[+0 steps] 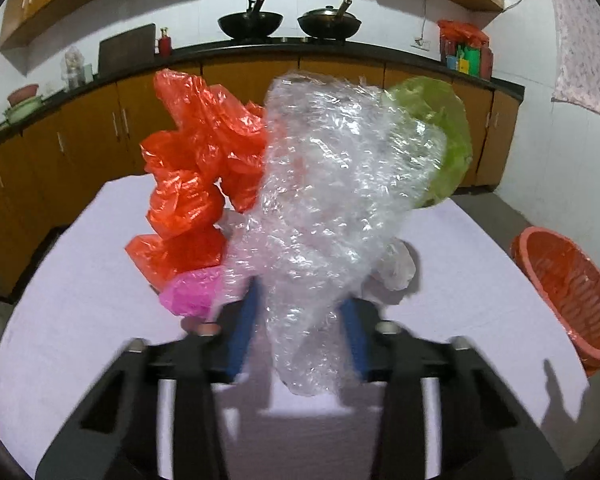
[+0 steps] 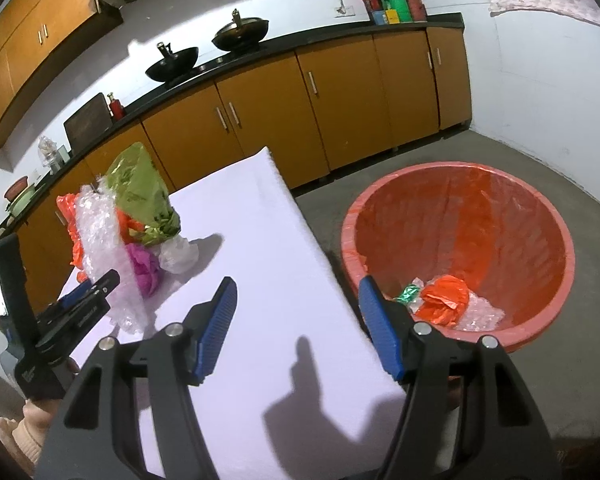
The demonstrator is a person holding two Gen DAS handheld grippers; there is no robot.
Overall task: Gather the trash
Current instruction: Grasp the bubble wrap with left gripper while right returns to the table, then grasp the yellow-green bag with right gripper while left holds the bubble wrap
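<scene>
A heap of plastic trash lies on the white-covered table (image 1: pixel 80 280): clear bubble wrap (image 1: pixel 332 184), a red bag (image 1: pixel 192 184), a green bag (image 1: pixel 440 128), a pink scrap (image 1: pixel 192 292) and a small white bag (image 1: pixel 398 268). My left gripper (image 1: pixel 300 300) is shut on the lower end of the bubble wrap. The right wrist view shows that gripper (image 2: pixel 100 284) at the heap's near side, with the bubble wrap (image 2: pixel 100 232) in it. My right gripper (image 2: pixel 298 280) stands open and empty over the table's right edge. Beyond it, the red basin (image 2: pixel 460 168) on the floor holds an orange bag (image 2: pixel 444 300) and other scraps.
The basin (image 1: pixel 560 280) stands on the concrete floor just off the table's right side. Orange cabinets (image 2: pixel 260 120) with a dark counter and two woks (image 1: pixel 250 24) run along the far wall. A sleeved hand (image 2: pixel 32 412) holds the left gripper.
</scene>
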